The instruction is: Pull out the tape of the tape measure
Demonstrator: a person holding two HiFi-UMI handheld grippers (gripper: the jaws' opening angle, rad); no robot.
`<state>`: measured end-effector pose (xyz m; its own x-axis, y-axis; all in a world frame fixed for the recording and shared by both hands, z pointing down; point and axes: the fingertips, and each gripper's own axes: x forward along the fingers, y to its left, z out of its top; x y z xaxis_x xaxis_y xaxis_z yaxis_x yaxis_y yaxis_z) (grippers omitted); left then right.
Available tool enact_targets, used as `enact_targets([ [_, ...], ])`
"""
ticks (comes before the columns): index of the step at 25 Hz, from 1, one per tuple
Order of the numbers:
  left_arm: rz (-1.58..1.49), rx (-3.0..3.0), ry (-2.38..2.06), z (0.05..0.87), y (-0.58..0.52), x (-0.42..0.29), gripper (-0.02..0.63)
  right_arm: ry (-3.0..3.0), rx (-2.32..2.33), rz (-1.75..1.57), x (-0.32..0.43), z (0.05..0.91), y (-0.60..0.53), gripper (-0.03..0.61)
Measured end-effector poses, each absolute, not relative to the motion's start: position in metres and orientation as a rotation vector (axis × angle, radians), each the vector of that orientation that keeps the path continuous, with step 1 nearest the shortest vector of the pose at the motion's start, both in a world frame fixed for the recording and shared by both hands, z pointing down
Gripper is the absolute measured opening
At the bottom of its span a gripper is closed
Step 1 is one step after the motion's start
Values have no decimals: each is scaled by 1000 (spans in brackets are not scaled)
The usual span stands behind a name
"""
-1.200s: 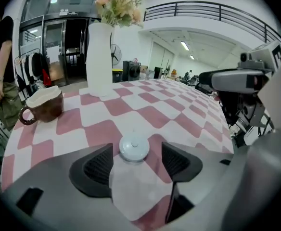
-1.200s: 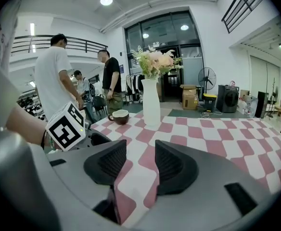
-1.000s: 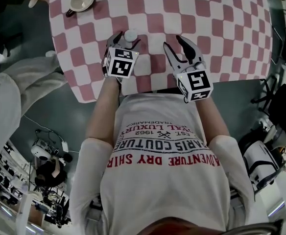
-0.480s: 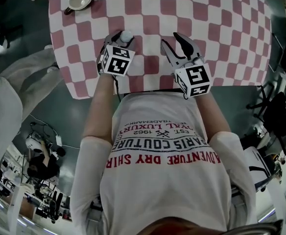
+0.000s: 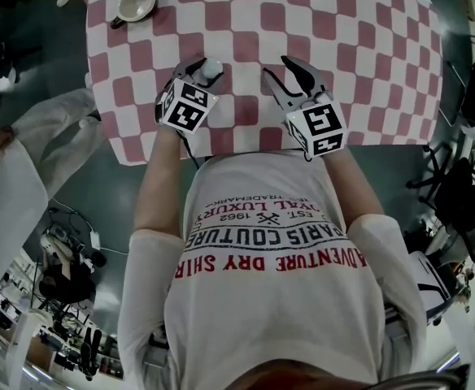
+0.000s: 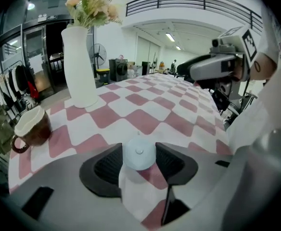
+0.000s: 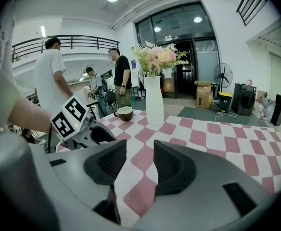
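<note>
A small round pale tape measure (image 6: 139, 153) stands on the red-and-white checked table (image 5: 246, 23) near its front edge. My left gripper (image 6: 139, 160) is shut on it, a pad pressed on each side. In the head view the tape measure (image 5: 211, 71) shows just beyond the left gripper's (image 5: 202, 69) marker cube. No pulled-out tape is visible. My right gripper (image 5: 280, 68) hovers to its right, a short way off, jaws open with nothing between them. The right gripper view shows only tablecloth between the right gripper's (image 7: 139, 165) pads.
A tall white vase (image 6: 78, 66) with flowers stands at the table's far side. A brown cup with a white inside (image 5: 134, 4) sits at the far left corner. The table's front edge (image 5: 221, 149) runs right under both grippers. People stand beyond the table (image 7: 54, 85).
The left gripper's jaws have closed onto the tape measure, which earlier sat loose between them. Both grippers have shifted a little away from the body.
</note>
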<state>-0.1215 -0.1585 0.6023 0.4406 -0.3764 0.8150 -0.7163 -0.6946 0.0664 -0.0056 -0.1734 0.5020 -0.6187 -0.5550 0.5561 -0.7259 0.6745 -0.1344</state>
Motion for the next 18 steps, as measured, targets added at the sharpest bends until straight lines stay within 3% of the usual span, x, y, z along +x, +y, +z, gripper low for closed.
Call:
enact_targets([
  [18,1254,2793,-491,485,-143,-45,232,-2501,364,139,-26,478,-138,176],
])
